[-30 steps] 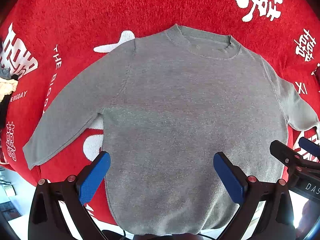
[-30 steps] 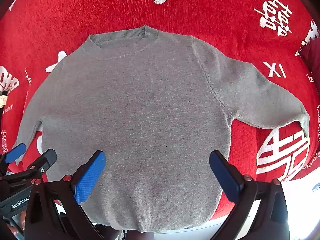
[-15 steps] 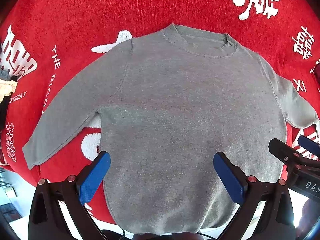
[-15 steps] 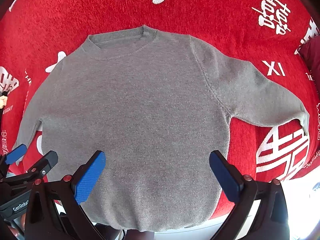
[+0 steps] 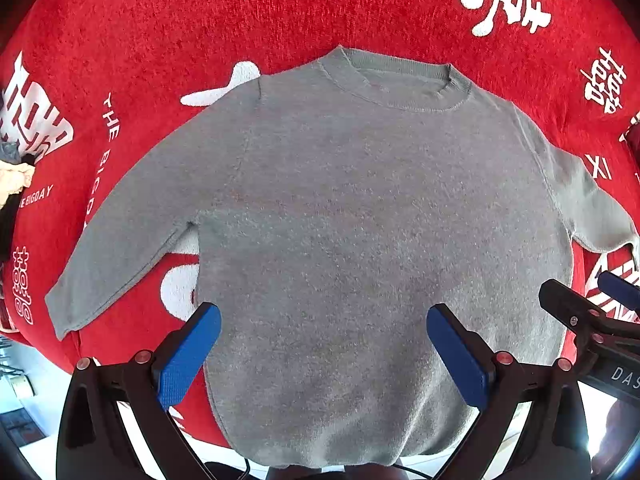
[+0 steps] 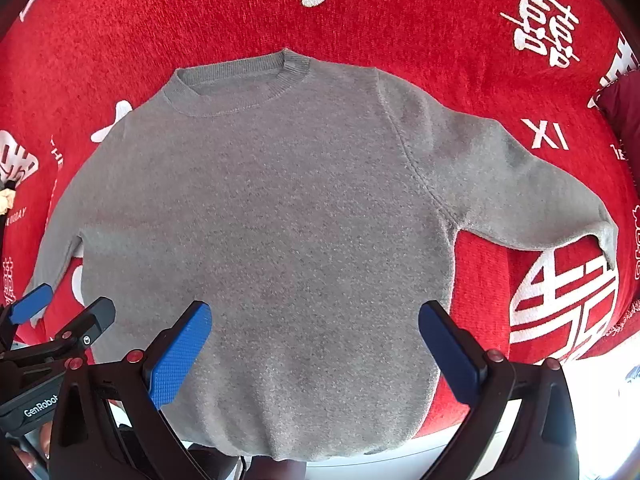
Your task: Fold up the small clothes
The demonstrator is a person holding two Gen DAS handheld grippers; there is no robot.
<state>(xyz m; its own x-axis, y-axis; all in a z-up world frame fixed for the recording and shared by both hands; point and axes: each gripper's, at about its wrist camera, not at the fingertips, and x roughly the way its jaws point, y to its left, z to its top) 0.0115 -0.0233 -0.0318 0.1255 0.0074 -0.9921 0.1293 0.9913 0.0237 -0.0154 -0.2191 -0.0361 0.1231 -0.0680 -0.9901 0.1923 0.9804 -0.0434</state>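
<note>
A small grey knit sweater [image 5: 360, 220] lies flat, front up, on a red blanket [image 5: 200, 20], collar away from me and both sleeves spread out and down. It also shows in the right wrist view [image 6: 280, 220]. My left gripper [image 5: 324, 348] is open and empty, above the sweater's lower part near the hem. My right gripper [image 6: 316, 344] is open and empty, also above the lower part. Each gripper shows at the edge of the other's view: the right one [image 5: 592, 304] and the left one [image 6: 60, 312].
The red blanket [image 6: 440, 8] carries white characters and lettering. A pile of other clothes [image 5: 12, 184] lies at the far left. A dark red cushion [image 6: 624, 112] sits at the far right. The blanket's front edge drops off just below the hem.
Both views have shifted slightly, so the sweater sits a little lower and more central. The jaws stay open and the sweater has not moved.
</note>
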